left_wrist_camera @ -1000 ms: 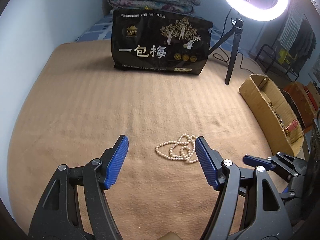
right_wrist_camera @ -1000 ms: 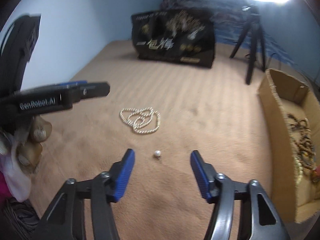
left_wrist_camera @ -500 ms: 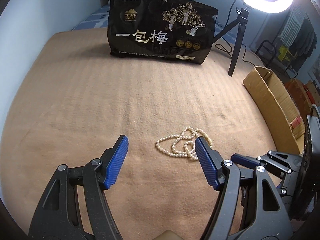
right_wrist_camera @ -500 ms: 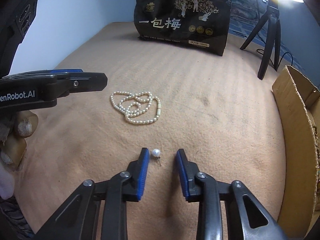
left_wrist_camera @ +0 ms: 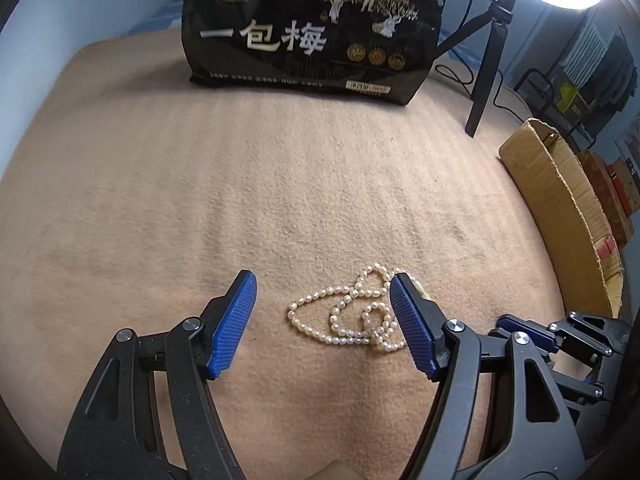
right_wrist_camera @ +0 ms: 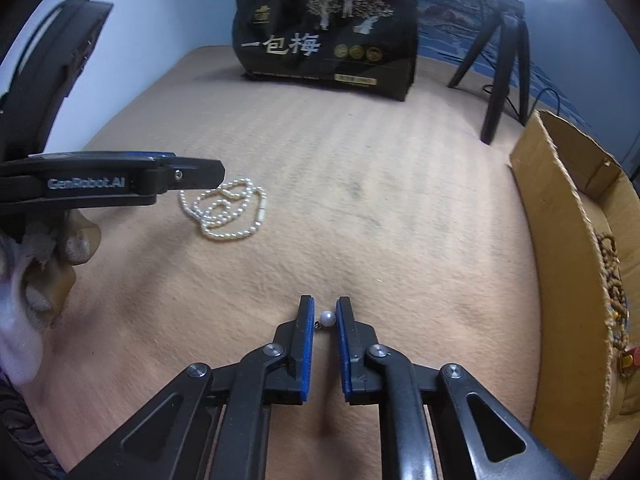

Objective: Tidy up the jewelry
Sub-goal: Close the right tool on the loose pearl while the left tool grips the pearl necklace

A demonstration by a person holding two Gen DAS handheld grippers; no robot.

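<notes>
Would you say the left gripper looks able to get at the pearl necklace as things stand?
Probably yes: the left gripper is open above the pearl necklace, which lies loose on the blanket with nothing over it.

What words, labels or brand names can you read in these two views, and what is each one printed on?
"一包梅": large white characters on the black foil snack bag standing at the far edge of the tan blanket.
"GenRobot.AI": grey lettering on the side of the left gripper, seen in the right wrist view.
Small lines, the gold medals and the pale label strip on the bag: too small to read.
</notes>
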